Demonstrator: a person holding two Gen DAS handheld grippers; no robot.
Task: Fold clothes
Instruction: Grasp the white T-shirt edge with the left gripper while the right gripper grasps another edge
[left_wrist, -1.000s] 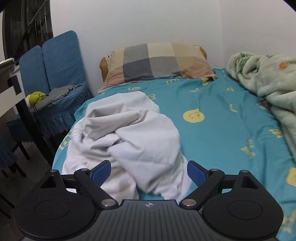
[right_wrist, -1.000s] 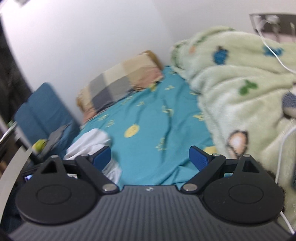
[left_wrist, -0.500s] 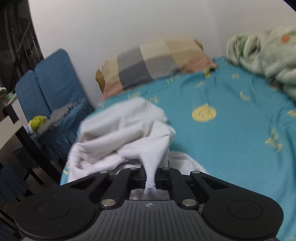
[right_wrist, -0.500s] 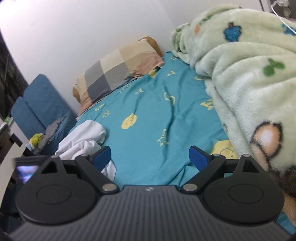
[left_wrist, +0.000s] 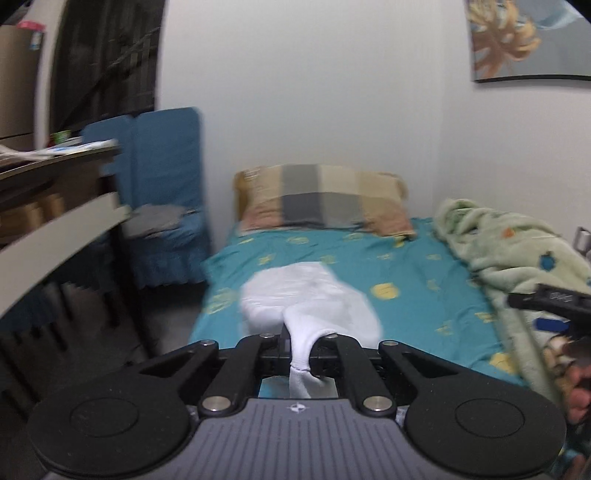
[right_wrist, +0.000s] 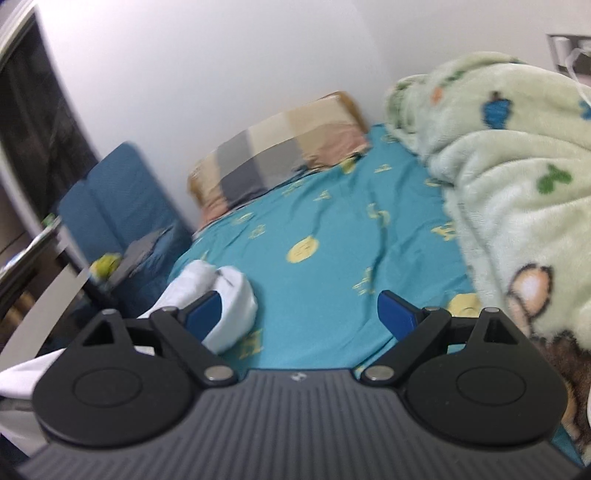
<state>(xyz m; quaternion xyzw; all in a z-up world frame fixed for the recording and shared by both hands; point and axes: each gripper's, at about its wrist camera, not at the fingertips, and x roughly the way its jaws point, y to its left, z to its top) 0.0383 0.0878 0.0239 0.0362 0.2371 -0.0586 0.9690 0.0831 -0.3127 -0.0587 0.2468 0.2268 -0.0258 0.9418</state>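
Observation:
A crumpled white garment lies near the left edge of the teal bed sheet. My left gripper is shut on a pinched fold of it, and the cloth stretches from the jaws down to the heap. In the right wrist view the same white garment shows at the lower left, partly behind a blue pad. My right gripper stands open above the sheet with nothing between its fingers. Its tip also shows at the right edge of the left wrist view.
A checked pillow rests against the wall at the head of the bed. A pale green fleece blanket is heaped along the right side. Blue covered chairs and a desk stand left of the bed.
My left gripper closed on the white garment, then pulled back and up, dragging the cloth with it. The right gripper stayed open and shifted only a little.

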